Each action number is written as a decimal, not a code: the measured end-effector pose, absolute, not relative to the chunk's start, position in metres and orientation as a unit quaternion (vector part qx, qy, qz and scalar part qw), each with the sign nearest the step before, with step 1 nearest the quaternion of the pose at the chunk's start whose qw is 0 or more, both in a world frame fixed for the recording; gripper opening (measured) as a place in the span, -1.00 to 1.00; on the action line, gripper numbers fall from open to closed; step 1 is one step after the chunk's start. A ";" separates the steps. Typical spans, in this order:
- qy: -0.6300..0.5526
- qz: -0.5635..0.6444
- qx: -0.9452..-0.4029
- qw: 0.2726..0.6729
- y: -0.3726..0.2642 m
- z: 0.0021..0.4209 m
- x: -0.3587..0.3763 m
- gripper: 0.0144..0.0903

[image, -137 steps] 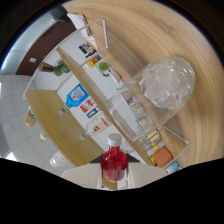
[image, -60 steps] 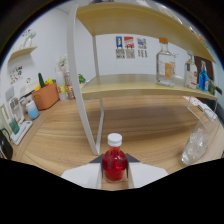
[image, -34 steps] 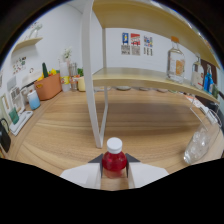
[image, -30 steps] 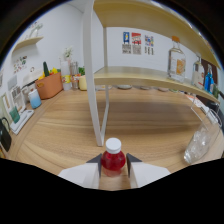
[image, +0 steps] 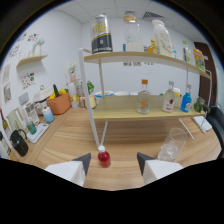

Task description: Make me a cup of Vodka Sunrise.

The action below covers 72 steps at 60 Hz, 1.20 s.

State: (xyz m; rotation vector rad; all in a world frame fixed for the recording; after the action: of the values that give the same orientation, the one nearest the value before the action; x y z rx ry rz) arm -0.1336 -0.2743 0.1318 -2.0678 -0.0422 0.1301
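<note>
One small red bottle with a white cap (image: 104, 157) stands between the wide-spread hand-held gripper (image: 113, 162) fingers; a careless swing risks toppling it or the clear glass (image: 172, 145) near it.

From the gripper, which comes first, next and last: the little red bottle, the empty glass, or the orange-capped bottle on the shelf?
1. Red bottle, standing between the open fingers of the gripper.
2. Empty glass, on the table beyond the fingers.
3. Orange-capped bottle, on the lower shelf.
</note>
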 end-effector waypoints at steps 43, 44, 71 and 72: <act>0.060 0.008 -0.797 0.601 -0.263 0.317 0.137 0.87; 0.062 0.007 -0.795 0.604 -0.259 0.324 0.143 0.87; 0.035 0.023 -0.767 0.640 -0.120 0.395 0.214 0.70; 0.035 0.024 -0.768 0.639 -0.117 0.394 0.215 0.66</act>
State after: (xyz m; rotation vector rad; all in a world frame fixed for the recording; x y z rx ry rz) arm 0.2147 -0.1171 0.3944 -1.7522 0.0793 0.0550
